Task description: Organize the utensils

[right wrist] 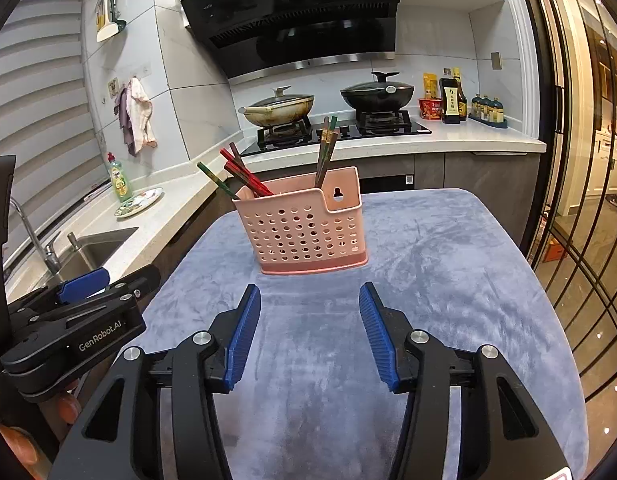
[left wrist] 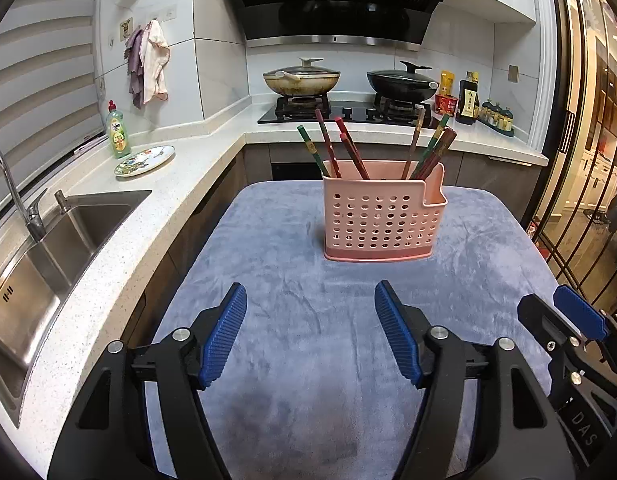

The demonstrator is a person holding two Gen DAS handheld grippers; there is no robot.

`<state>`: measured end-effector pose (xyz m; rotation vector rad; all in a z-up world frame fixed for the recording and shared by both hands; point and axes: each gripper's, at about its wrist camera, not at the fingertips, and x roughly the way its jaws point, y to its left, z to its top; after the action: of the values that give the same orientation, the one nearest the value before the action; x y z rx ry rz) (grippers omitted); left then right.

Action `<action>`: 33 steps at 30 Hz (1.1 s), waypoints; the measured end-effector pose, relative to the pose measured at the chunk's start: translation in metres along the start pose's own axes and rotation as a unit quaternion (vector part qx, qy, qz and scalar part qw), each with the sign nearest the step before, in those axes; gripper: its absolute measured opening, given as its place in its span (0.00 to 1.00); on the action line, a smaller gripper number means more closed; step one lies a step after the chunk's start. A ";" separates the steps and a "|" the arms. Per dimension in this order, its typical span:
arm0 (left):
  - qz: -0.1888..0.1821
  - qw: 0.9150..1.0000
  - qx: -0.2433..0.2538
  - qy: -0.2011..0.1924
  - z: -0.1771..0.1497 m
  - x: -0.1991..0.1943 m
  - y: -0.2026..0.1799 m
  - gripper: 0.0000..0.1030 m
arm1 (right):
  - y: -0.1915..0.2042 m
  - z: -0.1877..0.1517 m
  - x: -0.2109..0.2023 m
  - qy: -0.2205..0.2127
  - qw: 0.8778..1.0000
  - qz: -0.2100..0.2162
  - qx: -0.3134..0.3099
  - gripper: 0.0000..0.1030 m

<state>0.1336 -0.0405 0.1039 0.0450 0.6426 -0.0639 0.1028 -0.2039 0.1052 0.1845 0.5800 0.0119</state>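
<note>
A pink perforated utensil holder (left wrist: 382,220) stands upright on a blue-grey cloth (left wrist: 308,360); it also shows in the right wrist view (right wrist: 304,228). Several red, green and brown chopsticks (left wrist: 348,152) stand in it, some leaning left (right wrist: 236,176), some upright on the right (right wrist: 326,148). My left gripper (left wrist: 310,324) is open and empty, above the cloth in front of the holder. My right gripper (right wrist: 310,324) is open and empty too, also in front of the holder. Each gripper shows at the edge of the other's view: the right one (left wrist: 568,320), the left one (right wrist: 96,292).
A steel sink (left wrist: 40,264) with a tap lies left of the cloth-covered table. A green soap bottle (left wrist: 118,132) and a patterned plate (left wrist: 145,160) sit on the counter. Two lidded pans (left wrist: 302,80) stand on the stove behind. A glass door (left wrist: 588,160) is at the right.
</note>
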 end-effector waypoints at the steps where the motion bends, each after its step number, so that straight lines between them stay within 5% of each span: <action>1: 0.000 1.000 0.000 0.001 0.000 0.001 0.000 0.64 | 0.000 -0.001 0.001 0.001 1.000 -0.002 -0.001 0.51; 15: 0.009 1.000 -0.002 0.008 -0.004 0.010 0.000 0.83 | -0.005 -0.003 0.011 0.010 1.000 -0.015 0.003 0.70; 33: 0.024 0.999 -0.004 0.021 -0.009 0.024 -0.001 0.93 | -0.019 -0.007 0.024 0.027 0.999 -0.028 0.029 0.94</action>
<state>0.1473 -0.0416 0.0817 0.0538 0.6828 -0.0148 0.1179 -0.2198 0.0831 0.2243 0.6406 -0.0545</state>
